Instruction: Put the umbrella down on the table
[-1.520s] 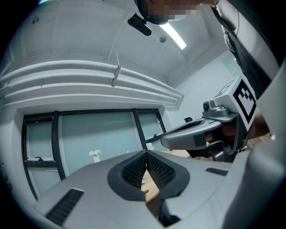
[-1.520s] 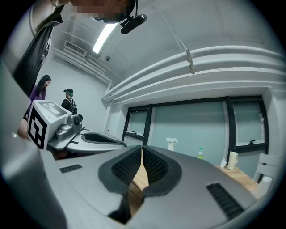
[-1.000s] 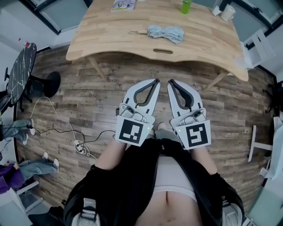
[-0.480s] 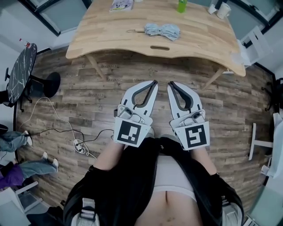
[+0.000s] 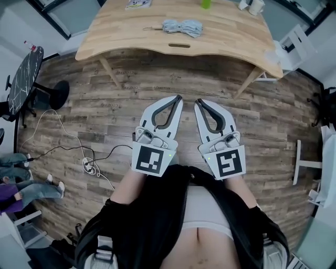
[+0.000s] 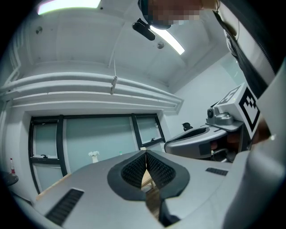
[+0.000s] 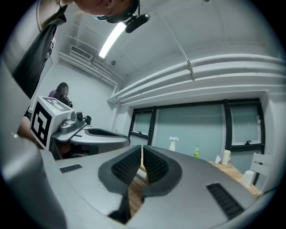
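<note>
A folded light-blue umbrella (image 5: 182,26) with a thin handle lies on the wooden table (image 5: 231,39) at the top of the head view. Both grippers hang over the plank floor, well short of the table's front edge and close to the person's body. My left gripper (image 5: 179,97) is shut with nothing in it. Beside it my right gripper (image 5: 197,101) is also shut and empty. In the left gripper view the left gripper's black ribbed pads (image 6: 134,170) meet. The right gripper's pads (image 7: 125,166) also touch at their tips in the right gripper view.
On the table's far edge stand a green bottle (image 5: 206,3), a white cup (image 5: 256,6) and a booklet (image 5: 137,3). A round dark side table (image 5: 23,79) is at the left. A cable and power strip (image 5: 89,167) lie on the floor. A seated person's legs (image 5: 21,181) show at lower left.
The table and umbrella have slid toward the top of the head view, so they now lie farther from both grippers. The jaws stay shut and side by side.
</note>
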A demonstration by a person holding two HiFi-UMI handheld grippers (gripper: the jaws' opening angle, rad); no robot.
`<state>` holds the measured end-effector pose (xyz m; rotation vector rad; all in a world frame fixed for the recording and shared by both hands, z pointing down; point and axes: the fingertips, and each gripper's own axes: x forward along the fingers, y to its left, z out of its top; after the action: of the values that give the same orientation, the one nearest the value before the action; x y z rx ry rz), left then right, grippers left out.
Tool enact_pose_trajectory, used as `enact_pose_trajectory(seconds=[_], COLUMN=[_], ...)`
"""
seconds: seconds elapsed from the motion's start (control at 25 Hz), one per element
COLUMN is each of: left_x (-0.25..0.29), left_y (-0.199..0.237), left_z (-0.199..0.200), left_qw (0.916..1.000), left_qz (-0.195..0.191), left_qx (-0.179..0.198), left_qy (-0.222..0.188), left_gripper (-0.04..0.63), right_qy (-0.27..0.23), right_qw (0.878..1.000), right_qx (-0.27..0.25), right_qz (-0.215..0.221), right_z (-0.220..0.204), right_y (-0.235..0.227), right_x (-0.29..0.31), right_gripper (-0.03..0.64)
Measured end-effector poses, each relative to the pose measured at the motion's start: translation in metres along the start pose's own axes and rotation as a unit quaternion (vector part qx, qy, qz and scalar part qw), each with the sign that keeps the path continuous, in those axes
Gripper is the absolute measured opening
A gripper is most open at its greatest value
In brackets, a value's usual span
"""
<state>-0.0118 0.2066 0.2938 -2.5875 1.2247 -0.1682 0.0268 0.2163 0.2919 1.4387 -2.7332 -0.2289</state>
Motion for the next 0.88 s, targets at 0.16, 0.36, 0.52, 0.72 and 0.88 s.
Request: enact_pose_trajectory(seconds=[0.16, 0.36, 0.52, 0.72, 0.88], left_x=[-0.017, -0.04, -0.059, -0.072, -0.076], left_y=[-0.038, -0.076, -0.102, -0.125, -0.131], left_z=[0.008, 0.019, 0.03, 0.042, 0.049], left_qw=[1.0, 0.9999, 0.9998, 0.9998, 0.9998], left_qz=[0.002, 0.007, 0.012, 0.013, 0.016], left_qx=[-0.006, 0.007, 0.015, 0.013, 0.007], left_qy=[0.001, 0.004, 0.006, 0.003, 0.002], left_gripper=[0.007, 0.008, 0.007, 0.008, 0.007], right_qy=[0.001, -0.005, -0.012, -0.02, -0.03], right_qw=[1.0, 1.0, 1.0, 1.0, 1.0], right_qx=[-0.007, -0.005, -0.002, 0.006, -0.002], right_qz=[0.002, 0.005, 0.01, 0.008, 0.006], right_z=[0.0, 0.003, 0.006, 0.017, 0.024], right_y=[0.006, 0.014, 0.025, 0.032, 0.027], right_x=[-0.042, -0.085, -0.116, -0.139, -0.146], right_gripper=[0.035, 0.035, 0.035, 0.035, 0.035])
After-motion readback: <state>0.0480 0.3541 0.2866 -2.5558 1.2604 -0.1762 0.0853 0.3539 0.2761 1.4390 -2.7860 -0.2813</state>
